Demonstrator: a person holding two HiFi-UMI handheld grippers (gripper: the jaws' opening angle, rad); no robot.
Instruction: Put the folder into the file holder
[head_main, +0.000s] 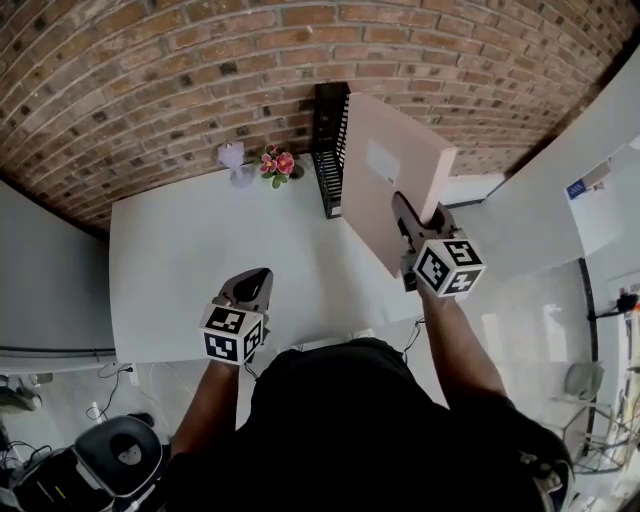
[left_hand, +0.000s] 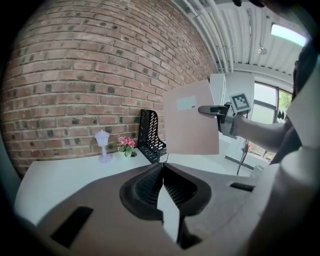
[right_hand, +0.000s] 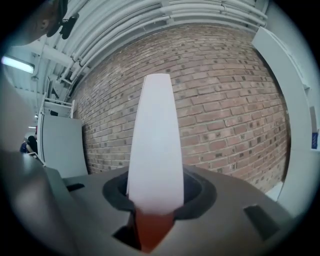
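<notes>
My right gripper (head_main: 404, 212) is shut on a pale pink folder (head_main: 385, 185) and holds it upright in the air, just right of the black mesh file holder (head_main: 328, 150) that stands at the table's far edge by the brick wall. In the right gripper view the folder (right_hand: 154, 140) shows edge-on and rises from between the jaws of the right gripper (right_hand: 153, 192). From the left gripper view I see the folder (left_hand: 190, 120), the right gripper (left_hand: 204, 109) and the file holder (left_hand: 150, 135). My left gripper (head_main: 260, 276) hovers over the table's near side, shut and empty (left_hand: 162, 171).
On the white table (head_main: 180, 270), a small lavender lamp (head_main: 233, 160) and a bunch of pink flowers (head_main: 278, 163) stand left of the file holder. The brick wall (head_main: 150, 90) runs behind the table. A white partition (head_main: 570, 190) stands at the right.
</notes>
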